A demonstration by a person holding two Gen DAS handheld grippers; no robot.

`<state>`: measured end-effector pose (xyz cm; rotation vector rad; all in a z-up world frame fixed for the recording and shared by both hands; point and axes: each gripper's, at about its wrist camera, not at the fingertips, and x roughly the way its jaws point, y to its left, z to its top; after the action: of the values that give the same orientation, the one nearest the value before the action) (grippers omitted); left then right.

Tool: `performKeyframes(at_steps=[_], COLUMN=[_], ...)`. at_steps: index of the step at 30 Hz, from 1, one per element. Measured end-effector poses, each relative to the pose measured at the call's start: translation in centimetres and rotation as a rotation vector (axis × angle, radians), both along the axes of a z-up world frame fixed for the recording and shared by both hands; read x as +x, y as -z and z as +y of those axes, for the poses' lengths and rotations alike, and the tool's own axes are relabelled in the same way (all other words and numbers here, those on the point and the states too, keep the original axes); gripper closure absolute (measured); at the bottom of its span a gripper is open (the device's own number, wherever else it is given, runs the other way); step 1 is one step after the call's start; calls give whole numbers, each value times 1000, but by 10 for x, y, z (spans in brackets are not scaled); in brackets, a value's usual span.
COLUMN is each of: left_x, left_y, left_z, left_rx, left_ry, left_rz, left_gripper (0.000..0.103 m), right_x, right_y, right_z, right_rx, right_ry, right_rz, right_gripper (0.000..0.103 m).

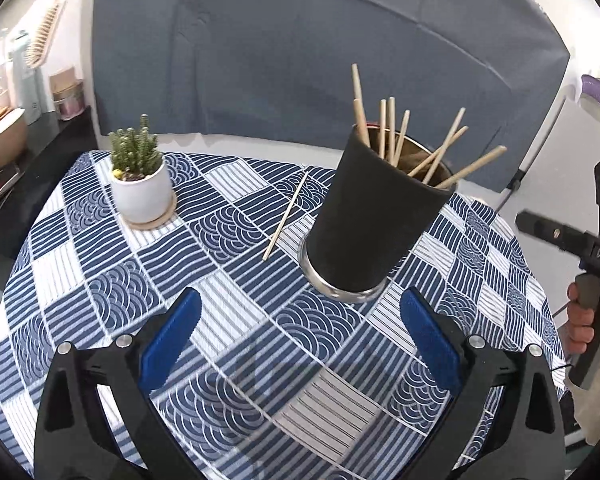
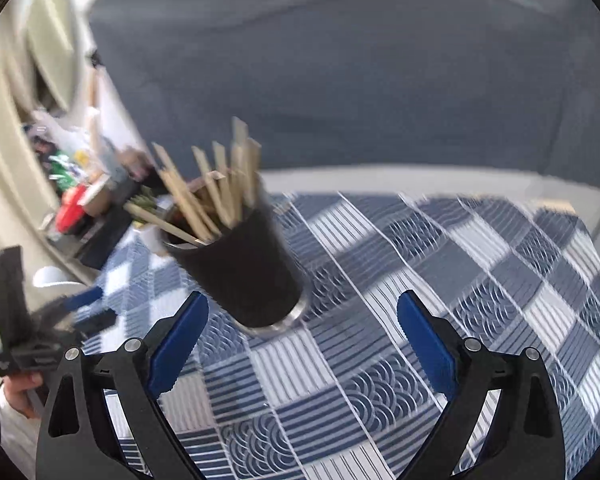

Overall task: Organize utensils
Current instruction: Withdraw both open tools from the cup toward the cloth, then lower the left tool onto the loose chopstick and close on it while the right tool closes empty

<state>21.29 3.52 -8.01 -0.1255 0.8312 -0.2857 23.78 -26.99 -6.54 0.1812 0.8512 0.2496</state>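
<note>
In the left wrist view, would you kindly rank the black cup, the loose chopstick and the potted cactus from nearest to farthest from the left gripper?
1. Black cup, just ahead, right.
2. Loose chopstick, lying centre.
3. Potted cactus, far left.

Even daylight; right wrist view motion-blurred; fisheye edges bent.

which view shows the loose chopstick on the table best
The left wrist view: the single chopstick lies sharp and unblocked on the patterned tablecloth, between the potted cactus and the black holder. The blurred right wrist view shows the holder but no loose chopstick I can make out.
</note>
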Motion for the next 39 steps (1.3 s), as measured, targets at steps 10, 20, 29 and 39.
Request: performKeyframes(at_steps=[10,20,29,39], left_x=[74,142,179,212], left_y=[37,82,107,113], left_z=[10,6,-9,-31], left_rx=[20,85,95,246], left_ry=[155,249,292,332], left_rz=[115,180,211,175], left_gripper=[6,6,6,6], right_x=[24,53,73,103], right_y=[75,116,127,129], right_z=[-3,5,5,-1], right_rx=[-65,-120,-155,-229], right_ry=[210,265,279,275], right_rz=[235,300,278,277], right_gripper=[12,12,12,11])
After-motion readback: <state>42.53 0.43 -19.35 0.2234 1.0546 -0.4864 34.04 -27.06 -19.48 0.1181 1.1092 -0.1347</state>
